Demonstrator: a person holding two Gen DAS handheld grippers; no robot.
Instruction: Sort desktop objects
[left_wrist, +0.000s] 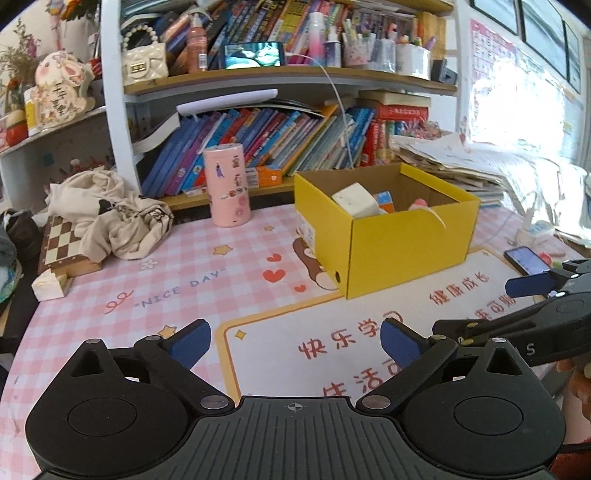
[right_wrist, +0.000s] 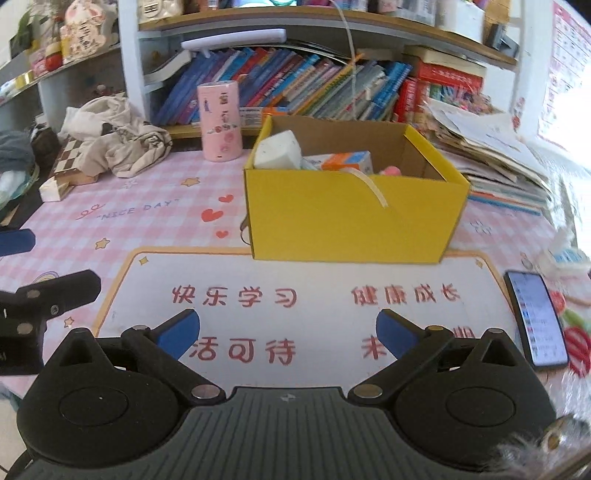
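Observation:
A yellow cardboard box (left_wrist: 406, 251) (right_wrist: 351, 218) stands open on the pink checked desk mat (left_wrist: 166, 273) (right_wrist: 140, 206). Inside lie a white block (left_wrist: 356, 199) (right_wrist: 277, 149), a coloured cube (left_wrist: 384, 198), an orange and blue carton (right_wrist: 345, 160) and something pink (right_wrist: 390, 171). My left gripper (left_wrist: 295, 343) hovers open over the mat's white panel, nothing between its blue pads. My right gripper (right_wrist: 288, 328) is also open and empty, in front of the box. A pink cylinder (left_wrist: 227, 184) (right_wrist: 219, 122) stands left of the box.
A phone (right_wrist: 535, 317) (left_wrist: 526, 260) lies at the right on the mat. A crumpled cloth (left_wrist: 107, 214) covers a chessboard box (left_wrist: 62, 247) at the left. Bookshelves (left_wrist: 277, 140) rise behind, and a paper stack (right_wrist: 491, 147) sits at the right.

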